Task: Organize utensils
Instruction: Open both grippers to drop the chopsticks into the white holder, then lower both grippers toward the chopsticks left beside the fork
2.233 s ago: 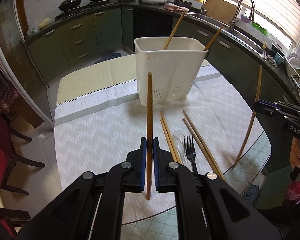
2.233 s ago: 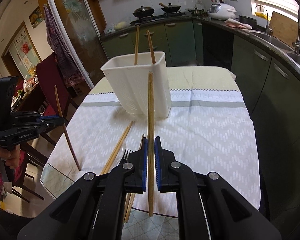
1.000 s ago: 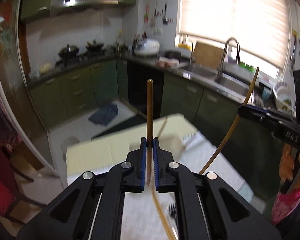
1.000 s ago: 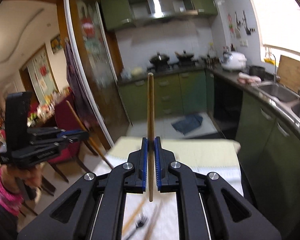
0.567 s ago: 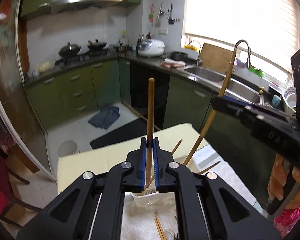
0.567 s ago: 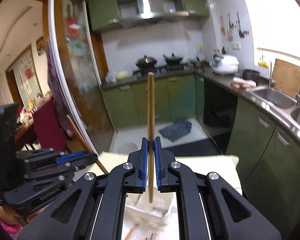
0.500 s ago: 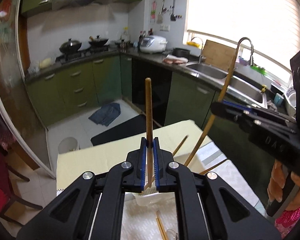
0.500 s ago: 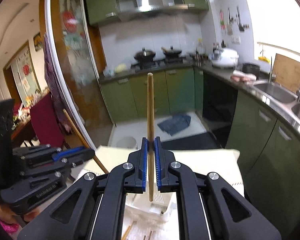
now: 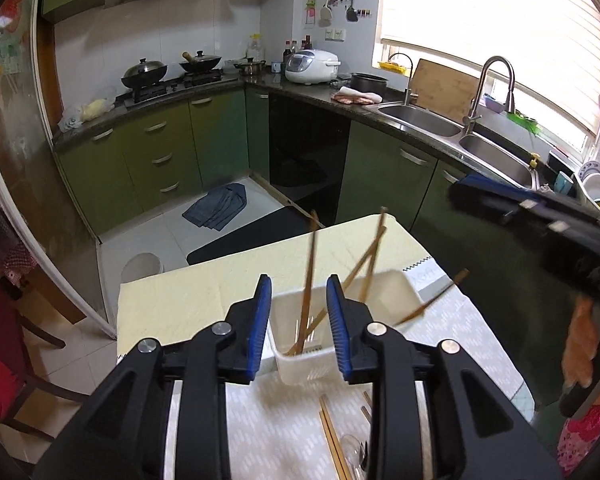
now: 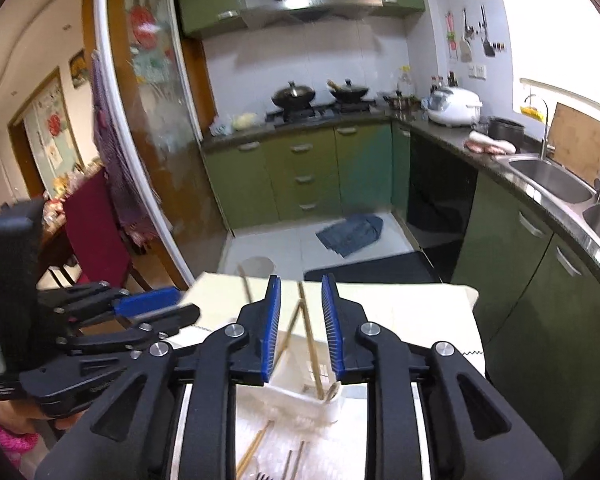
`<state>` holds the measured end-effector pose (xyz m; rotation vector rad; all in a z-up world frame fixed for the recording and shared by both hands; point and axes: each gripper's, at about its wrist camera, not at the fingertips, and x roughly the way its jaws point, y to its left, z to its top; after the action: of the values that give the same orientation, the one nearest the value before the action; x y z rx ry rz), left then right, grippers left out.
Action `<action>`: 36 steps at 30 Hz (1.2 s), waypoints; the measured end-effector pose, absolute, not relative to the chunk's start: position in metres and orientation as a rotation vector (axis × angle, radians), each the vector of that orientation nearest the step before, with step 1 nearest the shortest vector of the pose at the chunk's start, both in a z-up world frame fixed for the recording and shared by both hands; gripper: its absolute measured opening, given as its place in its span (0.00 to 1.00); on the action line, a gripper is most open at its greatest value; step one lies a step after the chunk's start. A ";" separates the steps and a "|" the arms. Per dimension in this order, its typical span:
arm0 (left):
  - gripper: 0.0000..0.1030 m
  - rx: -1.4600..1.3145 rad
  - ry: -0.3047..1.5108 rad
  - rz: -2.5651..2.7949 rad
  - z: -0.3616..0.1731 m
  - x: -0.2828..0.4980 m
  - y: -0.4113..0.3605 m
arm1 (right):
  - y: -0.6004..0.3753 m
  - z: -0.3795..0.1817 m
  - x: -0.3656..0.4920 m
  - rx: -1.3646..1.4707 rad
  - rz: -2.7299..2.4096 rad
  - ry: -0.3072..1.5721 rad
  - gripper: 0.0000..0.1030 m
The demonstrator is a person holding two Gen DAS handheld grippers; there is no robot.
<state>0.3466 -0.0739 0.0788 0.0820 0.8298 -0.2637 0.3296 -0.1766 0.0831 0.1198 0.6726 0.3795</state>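
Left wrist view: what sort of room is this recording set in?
A home kitchen, most likely. Woks sit on a gas stove, a rice cooker stands on the counter, and a double sink with a tall faucet lies under the window; green cabinets line the walls.

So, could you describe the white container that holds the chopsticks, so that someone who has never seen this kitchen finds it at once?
Start at the table with the pale patterned cloth, in front of the green cabinets. Near its middle stands the white plastic bin, rectangular and open on top. It is the only upright thing there: wooden chopsticks lean out of it, while the others lie flat.
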 end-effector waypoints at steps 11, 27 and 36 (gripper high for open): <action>0.60 0.086 1.199 -0.285 -0.035 0.267 -0.072 | -0.231 0.026 0.201 0.124 0.396 0.775 0.52; 0.55 0.097 1.390 -0.208 -0.121 0.265 -0.071 | -0.285 -0.084 0.152 0.222 0.287 0.971 0.55; 0.56 0.144 1.437 -0.191 -0.139 0.266 -0.079 | -0.235 -0.111 0.177 0.128 0.313 1.058 0.55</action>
<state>0.2662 -0.0789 -0.1387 0.1439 1.4368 -0.1908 0.1772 -0.2354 -0.1111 0.1282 1.0584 0.3129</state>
